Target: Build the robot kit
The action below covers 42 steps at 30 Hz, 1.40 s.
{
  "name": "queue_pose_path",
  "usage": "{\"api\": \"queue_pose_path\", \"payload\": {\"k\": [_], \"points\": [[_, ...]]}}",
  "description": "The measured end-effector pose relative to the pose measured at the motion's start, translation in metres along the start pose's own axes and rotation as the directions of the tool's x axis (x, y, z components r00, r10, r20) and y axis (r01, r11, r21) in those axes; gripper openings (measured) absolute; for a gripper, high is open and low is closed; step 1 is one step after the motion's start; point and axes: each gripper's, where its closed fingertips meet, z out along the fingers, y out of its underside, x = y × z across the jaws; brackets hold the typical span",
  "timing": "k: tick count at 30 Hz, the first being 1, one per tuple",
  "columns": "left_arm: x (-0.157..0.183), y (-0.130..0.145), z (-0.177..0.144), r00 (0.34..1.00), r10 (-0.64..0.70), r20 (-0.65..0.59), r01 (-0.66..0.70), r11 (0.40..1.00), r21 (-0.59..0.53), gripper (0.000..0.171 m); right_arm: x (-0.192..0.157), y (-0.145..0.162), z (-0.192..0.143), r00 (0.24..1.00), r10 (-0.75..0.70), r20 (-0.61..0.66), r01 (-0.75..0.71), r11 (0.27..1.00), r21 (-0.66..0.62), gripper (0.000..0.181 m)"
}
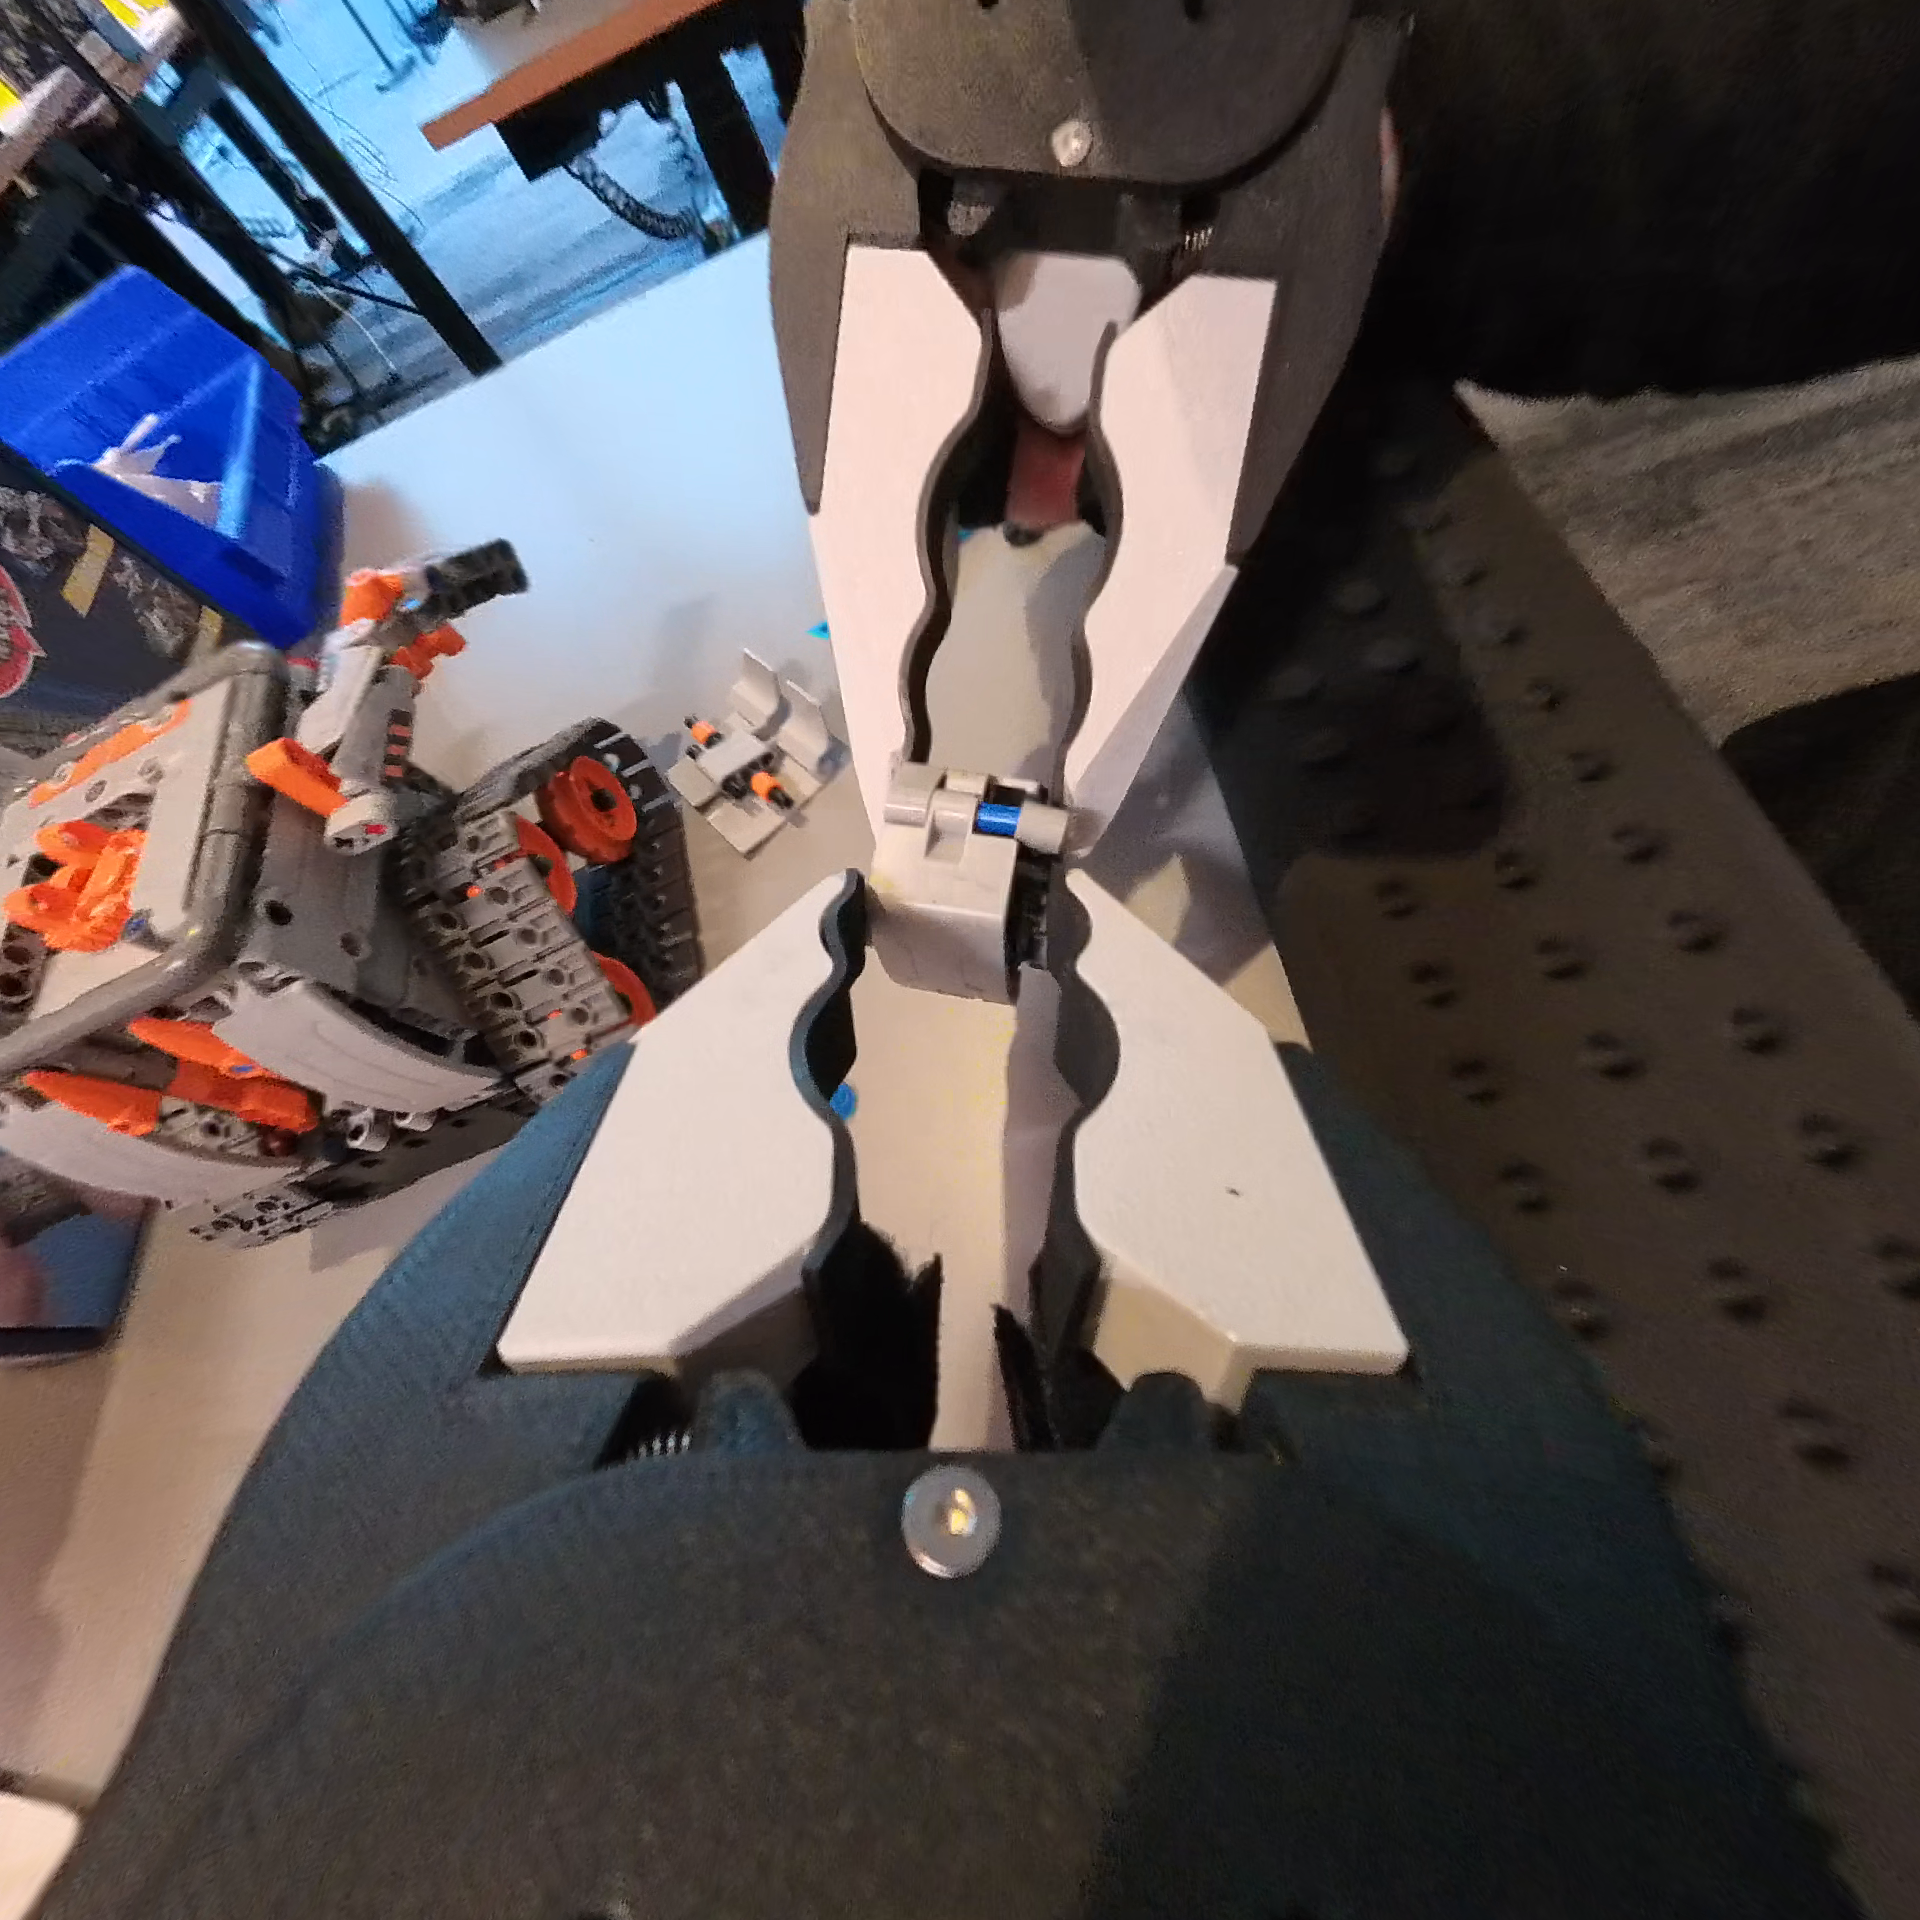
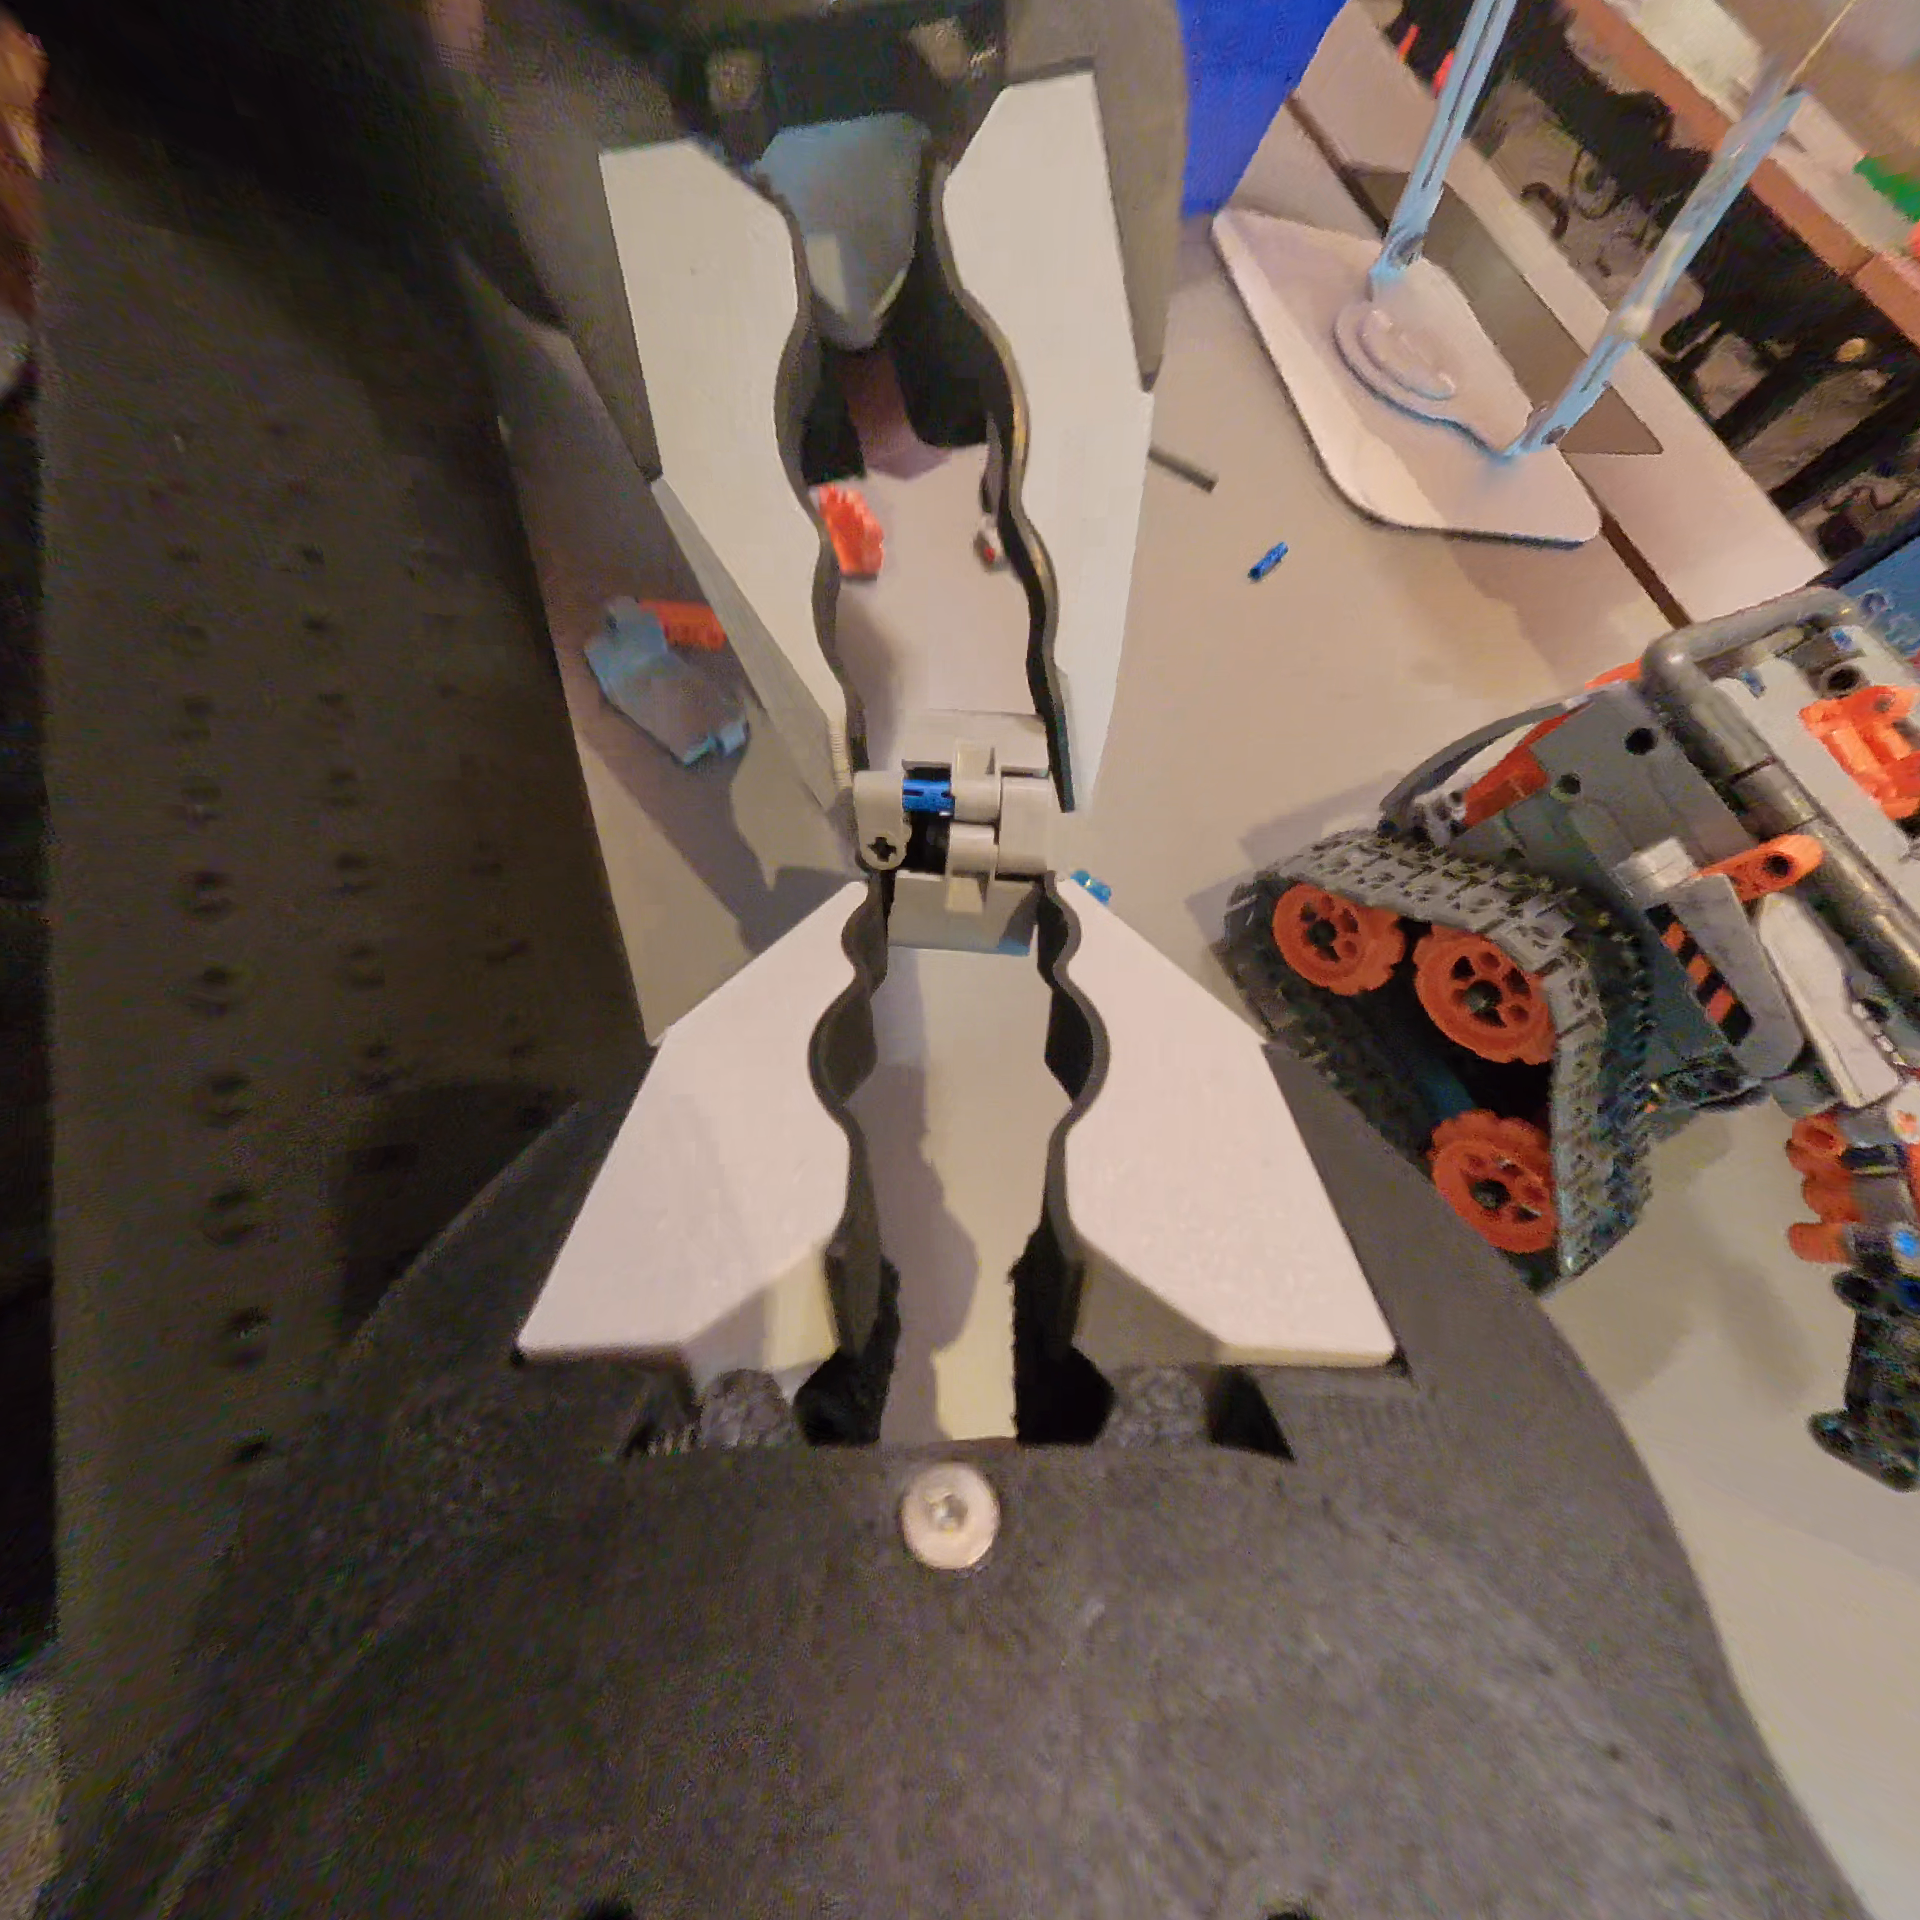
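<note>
Grippers meet tip to tip above the tabletop [image 1: 582, 436], both clamped on one small grey brick assembly [image 1: 961, 883] with a blue pin through it. Left gripper [image 1: 961, 914] pinches the lower grey block of the piece; right gripper [image 2: 961, 894] holds the opposite end, fingers narrowed onto it. Each wrist view shows the other gripper coming in from the top of frame, jaws likewise drawn in on the same part.

Left wrist view only: blue bin [image 1: 156, 447] towards the far left edge of the tabletop, small grey sub-assembly with orange pins [image 1: 753, 769] lying just beside the tracked vehicle model [image 1: 312, 935], dark perforated board [image 1: 1558, 987] along the right side.

Right wrist view only: loose blue pin [image 2: 1268, 561] on bare tabletop, orange brick [image 2: 852, 530] and grey-blue piece with orange part [image 2: 665, 675] beyond the gripper, white stand base [image 2: 1403, 395] towards the far edge. Tracked model sits at right here, orange wheels [image 2: 1486, 997] inside the dark tread.
</note>
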Motion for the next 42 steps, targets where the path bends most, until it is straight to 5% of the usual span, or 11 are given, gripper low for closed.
{"api": "queue_pose_path", "payload": {"k": [5, 11, 21, 25, 35, 42], "points": [[-0.018, -0.016, -0.020, 0.976, -0.204, -0.073, 0.214, 0.963, 0.163, 0.032, 0.016, -0.029, -0.009, 0.997, 0.082, -0.007, -0.081, 0.989, 0.124, 0.028], [-0.035, -0.035, -0.043, 0.944, -0.298, -0.138, 0.327, 0.890, 0.318, 0.031, 0.028, -0.057, -0.016, 0.988, 0.153, -0.004, -0.147, 0.959, 0.242, 0.030], [-0.039, -0.050, -0.063, 0.966, -0.217, -0.142, 0.257, 0.870, 0.421, 0.048, 0.034, -0.077, -0.016, 0.994, 0.101, -0.034, -0.089, 0.962, 0.257, 0.026], [-0.037, -0.051, -0.059, 0.984, -0.159, -0.082, 0.179, 0.903, 0.391, 0.036, 0.031, -0.082, -0.015, 0.998, 0.008, -0.067, 0.005, 0.979, 0.203, 0.026], [-0.051, -0.063, -0.083, 0.968, -0.219, -0.125, 0.252, 0.836, 0.488, 0.039, 0.040, -0.099, -0.013, 0.998, 0.058, -0.024, -0.050, 0.969, 0.243, 0.026], [-0.048, -0.068, -0.094, 0.985, -0.154, -0.080, 0.173, 0.853, 0.493, 0.030, 0.036, -0.109, -0.014, 0.998, -0.001, -0.058, 0.014, 0.976, 0.219, 0.025]]}}
